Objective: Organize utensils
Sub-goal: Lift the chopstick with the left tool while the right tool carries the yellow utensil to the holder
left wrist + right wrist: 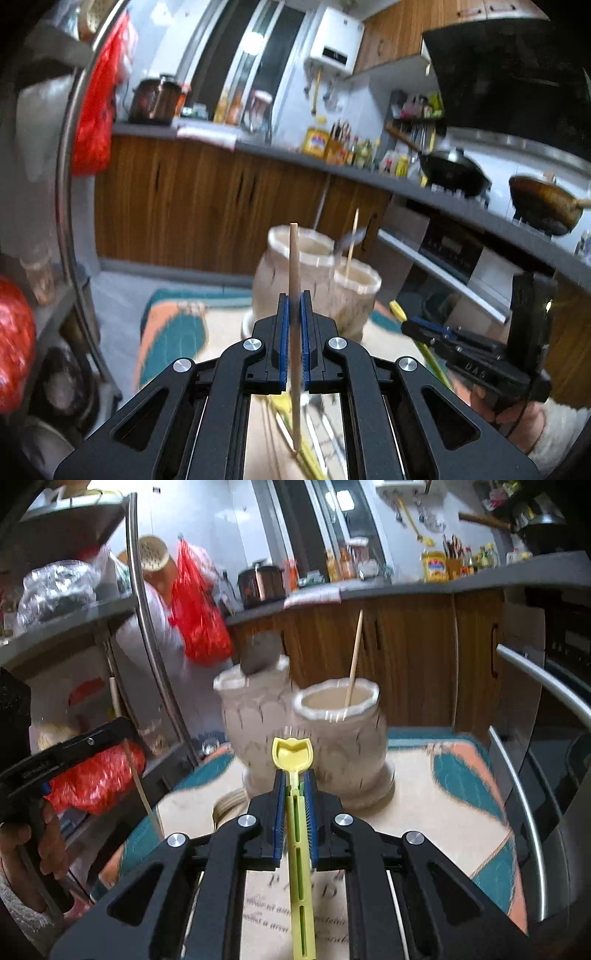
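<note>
Utensils: wooden chopstick (293,280) pinched upright in left gripper (294,300) fingers; yellow scoop (293,755) pinched in right gripper (294,780) fingers. Two ceramic holders (338,753) (one chopstick inside) on patterned surface (443,812) ahead.

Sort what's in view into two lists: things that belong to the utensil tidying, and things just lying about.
Job:
left gripper shut on wooden chopstick
right gripper shut on yellow plastic spoon
two ceramic holder jars, one with a chopstick already in it

Lying about:
red plastic bags
woks
oil bottle
knife block
</note>
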Available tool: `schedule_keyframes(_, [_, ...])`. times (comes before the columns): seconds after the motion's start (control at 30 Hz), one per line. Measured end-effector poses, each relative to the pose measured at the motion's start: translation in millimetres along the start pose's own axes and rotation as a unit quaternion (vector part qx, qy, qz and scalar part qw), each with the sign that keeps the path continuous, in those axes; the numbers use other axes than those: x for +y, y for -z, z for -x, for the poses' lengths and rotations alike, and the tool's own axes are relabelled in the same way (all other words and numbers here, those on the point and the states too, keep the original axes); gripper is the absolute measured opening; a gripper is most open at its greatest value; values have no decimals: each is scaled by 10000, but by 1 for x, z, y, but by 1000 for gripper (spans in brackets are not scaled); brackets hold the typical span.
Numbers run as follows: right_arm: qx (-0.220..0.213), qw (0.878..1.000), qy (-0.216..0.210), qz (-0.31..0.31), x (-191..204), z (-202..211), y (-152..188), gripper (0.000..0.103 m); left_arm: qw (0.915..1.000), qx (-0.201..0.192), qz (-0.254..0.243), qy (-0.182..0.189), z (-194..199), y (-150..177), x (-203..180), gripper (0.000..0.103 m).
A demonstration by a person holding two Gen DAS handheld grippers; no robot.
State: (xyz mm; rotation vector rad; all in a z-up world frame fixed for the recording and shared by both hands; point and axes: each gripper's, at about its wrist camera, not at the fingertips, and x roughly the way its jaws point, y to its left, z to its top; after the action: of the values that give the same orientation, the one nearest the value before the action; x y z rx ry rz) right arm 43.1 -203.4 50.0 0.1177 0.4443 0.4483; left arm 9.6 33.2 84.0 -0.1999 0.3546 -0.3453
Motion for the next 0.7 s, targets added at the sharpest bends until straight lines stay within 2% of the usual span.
schedule_keyframes(0.17, [-450,9989,-111,22,-4,6,-33,10,9980,-585,-242,-5,13,-38,-12,7])
schedule_keyframes(0.27, [-668,9975,-178,116,-6,4,-56,10,9961,-788,-406,-5,10,-64,-19,7])
schedule_keyframes(0.47, [-933,9947,-431,-19,-23,-22,-100,10,9938,-958,-566,22,-17,-106,-32,7])
schedule_keyframes(0.6, [-1088,9925,-504,-230,-38,-48,-112,10,9923,-1124,-520,-79,-36,-125,-31,7])
schedule_keyframes(0.7, [-1197,9906,-534,-402,-49,-64,-115,10,9924,-1094,-534,-167,-55,-131,-30,7])
